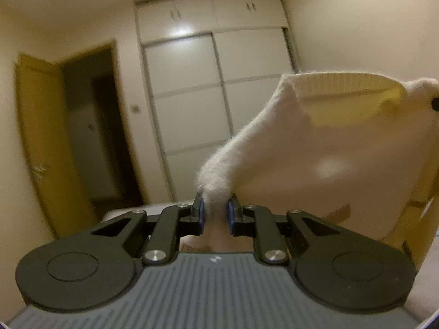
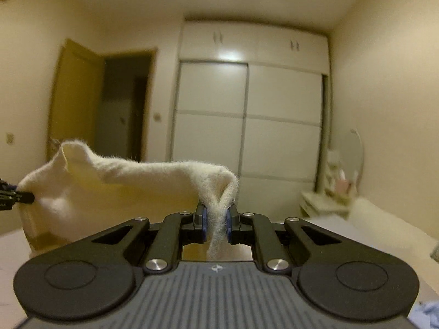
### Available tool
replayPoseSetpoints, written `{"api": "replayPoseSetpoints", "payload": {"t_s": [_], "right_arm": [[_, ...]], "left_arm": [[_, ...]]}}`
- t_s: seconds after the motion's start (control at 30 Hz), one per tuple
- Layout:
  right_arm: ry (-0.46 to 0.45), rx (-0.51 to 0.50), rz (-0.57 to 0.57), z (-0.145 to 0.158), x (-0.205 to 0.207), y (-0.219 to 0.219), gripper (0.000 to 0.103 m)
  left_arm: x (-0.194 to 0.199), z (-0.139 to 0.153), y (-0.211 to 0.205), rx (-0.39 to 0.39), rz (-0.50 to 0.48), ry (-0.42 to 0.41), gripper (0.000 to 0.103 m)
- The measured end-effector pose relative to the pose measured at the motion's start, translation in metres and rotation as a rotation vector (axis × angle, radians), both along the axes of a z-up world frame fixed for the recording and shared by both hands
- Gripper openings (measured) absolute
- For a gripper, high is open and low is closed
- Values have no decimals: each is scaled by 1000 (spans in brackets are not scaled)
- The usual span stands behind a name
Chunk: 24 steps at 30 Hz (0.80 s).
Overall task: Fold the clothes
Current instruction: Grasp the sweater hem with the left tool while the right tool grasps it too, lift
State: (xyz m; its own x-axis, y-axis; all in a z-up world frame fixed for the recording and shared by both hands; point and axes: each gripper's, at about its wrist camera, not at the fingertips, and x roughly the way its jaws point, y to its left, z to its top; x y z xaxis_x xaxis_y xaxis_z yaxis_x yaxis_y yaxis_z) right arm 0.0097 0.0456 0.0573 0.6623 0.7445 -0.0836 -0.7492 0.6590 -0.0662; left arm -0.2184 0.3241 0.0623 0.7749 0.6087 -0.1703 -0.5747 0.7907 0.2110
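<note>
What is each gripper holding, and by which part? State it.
Both hold one fuzzy white sweater, lifted in the air: the left gripper and the right gripper each pinch a bunched edge either side of the ribbed neckline.

Cream fuzzy garment [image 1: 315, 150], ribbed collar [image 1: 340, 78]

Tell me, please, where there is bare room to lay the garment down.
Pale surface shows bare right of the right gripper, bordered by the nightstand and a fluffy white heap. Under the held sweater the surface is hidden. Left gripper grips its other end.
</note>
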Motion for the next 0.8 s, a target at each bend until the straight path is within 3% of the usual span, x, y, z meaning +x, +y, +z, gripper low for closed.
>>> {"api": "replayPoseSetpoints", "payload": {"t_s": [0.3, 0.5, 0.63, 0.8], "right_arm": [[-43, 30, 233, 43, -56, -53, 11], [-26, 4, 337, 56, -78, -58, 11], [15, -31, 356, 56, -75, -25, 11], [67, -76, 380, 56, -70, 15, 11]], "left_arm": [[-81, 44, -66, 83, 197, -75, 15], [-100, 64, -75, 135, 242, -30, 15], [-105, 65, -44, 108, 255, -2, 15], [-78, 42, 30, 62, 213, 63, 15]]}}
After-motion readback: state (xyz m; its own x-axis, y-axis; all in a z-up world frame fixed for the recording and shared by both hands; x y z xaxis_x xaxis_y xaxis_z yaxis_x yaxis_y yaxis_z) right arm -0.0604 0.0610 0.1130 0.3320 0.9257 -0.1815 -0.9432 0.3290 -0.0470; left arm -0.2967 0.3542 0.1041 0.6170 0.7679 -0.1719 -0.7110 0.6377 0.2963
